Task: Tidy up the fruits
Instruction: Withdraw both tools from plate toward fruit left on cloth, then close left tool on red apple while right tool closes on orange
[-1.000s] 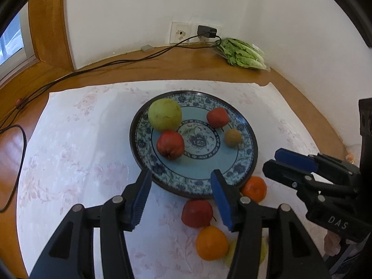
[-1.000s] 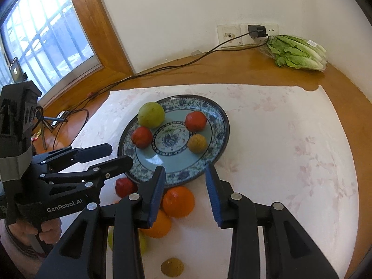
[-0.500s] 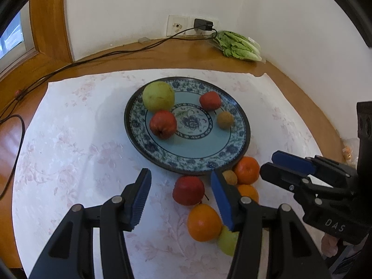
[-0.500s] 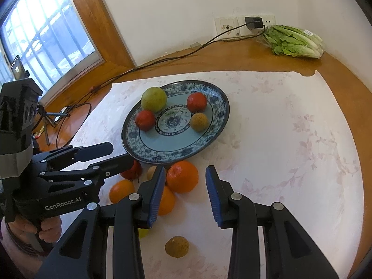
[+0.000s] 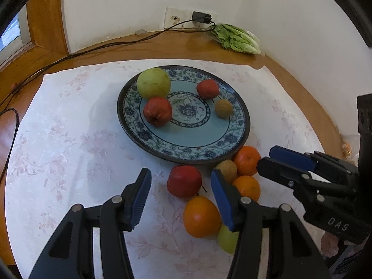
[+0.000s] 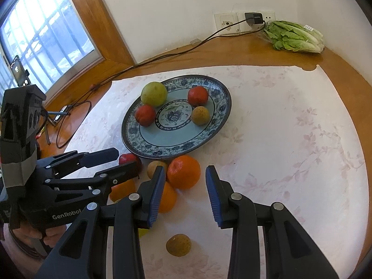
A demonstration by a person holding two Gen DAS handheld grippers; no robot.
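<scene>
1. Blue patterned plate (image 5: 241, 125) sits on the white floral cloth (image 5: 69, 139), with four fruits on it: a big green one (image 5: 153, 82), two red ones (image 5: 157, 111) (image 5: 207, 88) and a small brownish one (image 5: 223, 108).
2. The rest is bunched up on the cloth just beside the plate's near rim: red apple (image 5: 184, 181), three oranges (image 5: 247, 160) (image 5: 247, 187) (image 5: 201, 216), a small brown fruit (image 5: 226, 167) and a yellow-green one (image 5: 226, 239) half hidden behind a finger.
3. One more small brown fruit (image 6: 178, 244) lies on its own, apart from the bunch (only the right wrist view catches it).
4. Left gripper (image 5: 180, 200) has its jaws spread wide, holding nothing, with the red apple between the tips.
5. Right gripper (image 6: 183, 195) is spread apart and empty too, hovering over the farthest orange.
6. Bagged lettuce (image 6: 294, 37) lies in the back corner of the wooden table (image 6: 232, 51), by the wall socket (image 6: 244, 22).
</scene>
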